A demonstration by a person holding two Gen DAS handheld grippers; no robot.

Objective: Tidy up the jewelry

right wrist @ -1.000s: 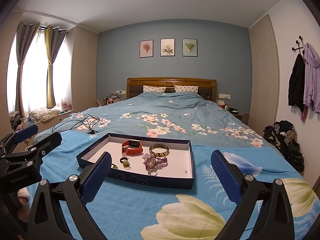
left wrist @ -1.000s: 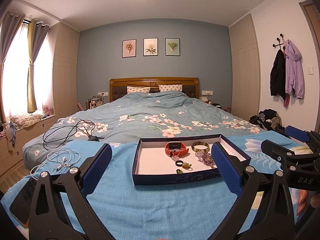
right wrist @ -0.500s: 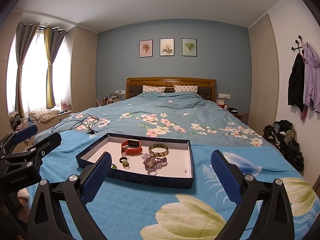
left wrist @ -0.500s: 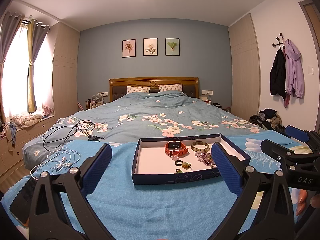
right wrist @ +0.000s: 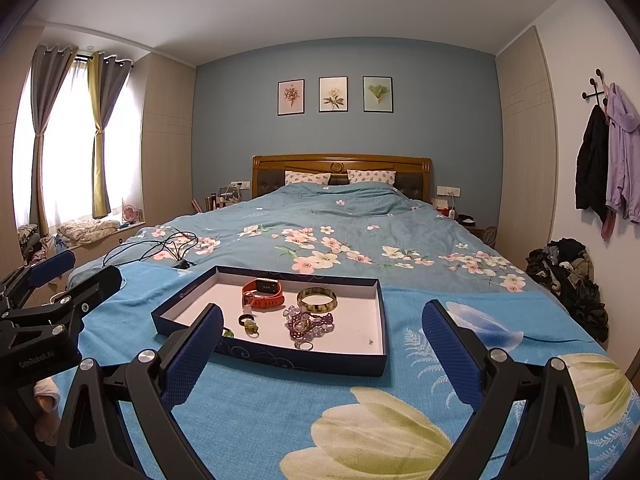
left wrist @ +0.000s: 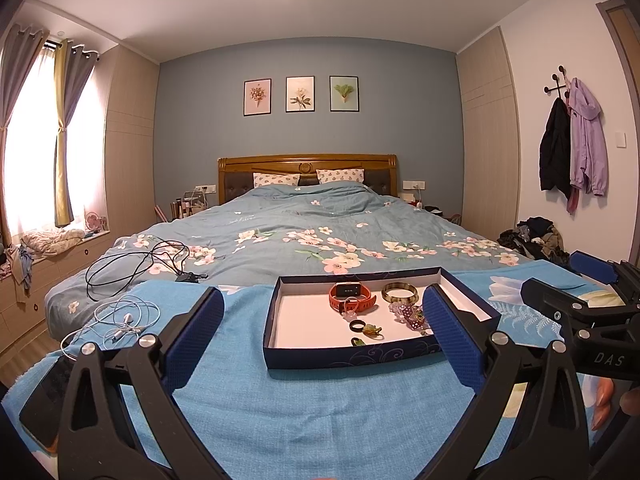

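Observation:
A dark blue tray (left wrist: 352, 355) (right wrist: 280, 354) with a white floor lies on the blue blanket at the foot of the bed. In it lie an orange watch (left wrist: 352, 297) (right wrist: 263, 294), a brown bangle (left wrist: 399, 292) (right wrist: 317, 300), a purple bead bracelet (left wrist: 408, 312) (right wrist: 306, 322), a black ring (left wrist: 357, 325) (right wrist: 245, 319) and small green pieces (left wrist: 372, 331) (right wrist: 252, 326). My left gripper (left wrist: 324, 340) is open and empty, short of the tray. My right gripper (right wrist: 322, 344) is open and empty, near the tray's front edge.
White earphones (left wrist: 124, 318) and a black cable (left wrist: 136, 264) lie on the bed to the left. A dark phone (left wrist: 44, 396) lies at the blanket's left edge. Clothes (right wrist: 568, 276) are piled on the floor by the right wall.

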